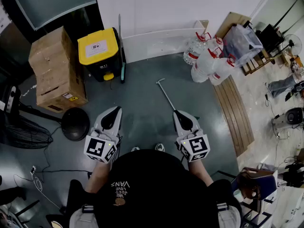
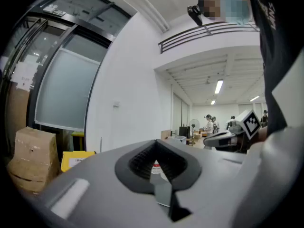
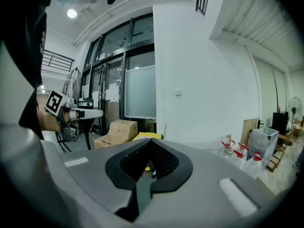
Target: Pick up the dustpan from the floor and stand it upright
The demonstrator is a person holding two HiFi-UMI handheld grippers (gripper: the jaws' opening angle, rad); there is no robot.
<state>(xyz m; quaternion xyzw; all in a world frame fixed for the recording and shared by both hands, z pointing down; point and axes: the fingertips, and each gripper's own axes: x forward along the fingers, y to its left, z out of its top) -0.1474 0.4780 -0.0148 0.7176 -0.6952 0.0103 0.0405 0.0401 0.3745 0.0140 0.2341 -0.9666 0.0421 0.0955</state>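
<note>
The dustpan's long thin handle (image 1: 166, 94) lies on the dark floor ahead of me, running from the middle of the floor toward my right gripper (image 1: 180, 114). Its pan end is hidden beneath that gripper. The right gripper (image 3: 151, 142) is held in the air above it, jaws shut with nothing between them. My left gripper (image 1: 114, 111) is held level further left, also shut and empty (image 2: 156, 143). Each gripper shows in the other's view, the right gripper (image 2: 232, 136) and the left gripper (image 3: 81, 113), both off the floor.
A black bin with a yellow lid (image 1: 98, 47) stands at the white wall, a teal-handled stick (image 1: 121, 51) beside it. Cardboard boxes (image 1: 54, 70) and a black round base (image 1: 75, 123) are to the left. Water jugs (image 1: 209, 60) and wooden planks (image 1: 232, 113) are to the right.
</note>
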